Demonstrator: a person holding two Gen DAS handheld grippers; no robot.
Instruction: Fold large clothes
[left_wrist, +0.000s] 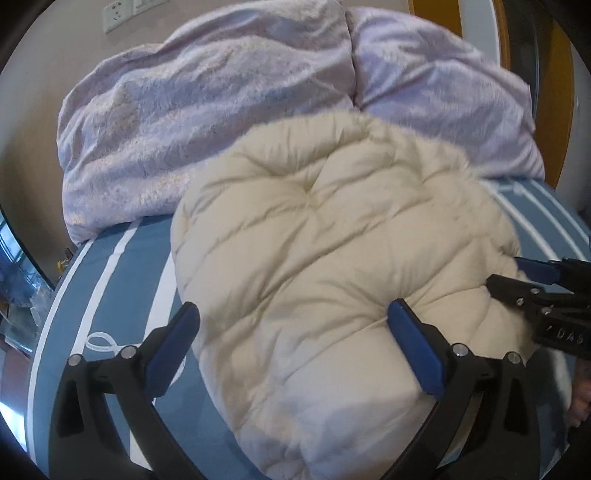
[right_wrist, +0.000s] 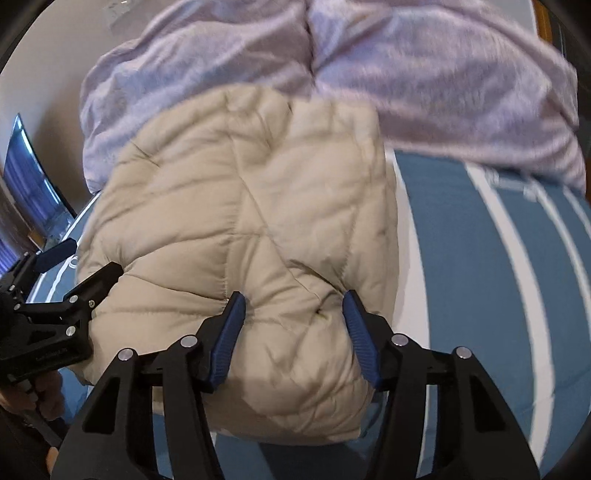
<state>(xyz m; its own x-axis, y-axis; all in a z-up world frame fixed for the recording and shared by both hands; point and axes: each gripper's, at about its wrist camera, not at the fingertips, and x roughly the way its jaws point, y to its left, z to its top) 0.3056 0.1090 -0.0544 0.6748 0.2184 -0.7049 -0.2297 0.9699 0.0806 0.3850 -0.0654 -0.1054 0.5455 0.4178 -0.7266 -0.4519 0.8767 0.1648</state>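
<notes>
A cream quilted jacket (left_wrist: 325, 236) (right_wrist: 251, 206) lies folded into a thick bundle on the blue-and-white striped bed sheet (left_wrist: 122, 266) (right_wrist: 454, 266). My left gripper (left_wrist: 293, 315) stands wide open over the bundle's near left part; its left finger is at the jacket's edge and its right finger rests on the fabric. In the right wrist view the left gripper (right_wrist: 86, 260) shows at the bundle's left side. My right gripper (right_wrist: 295, 302) is open, with both fingertips dug into the jacket's near edge and a puff of fabric between the pads. In the left wrist view the right gripper (left_wrist: 513, 275) straddles the jacket's right edge.
A rumpled lilac duvet (left_wrist: 229, 110) (right_wrist: 424, 74) is heaped at the far side of the bed, touching the jacket. A clear loop (left_wrist: 101, 341) lies on the sheet at the left. A wall socket (left_wrist: 116, 14), a window (right_wrist: 26, 181) and a wooden frame (left_wrist: 561, 110) ring the bed.
</notes>
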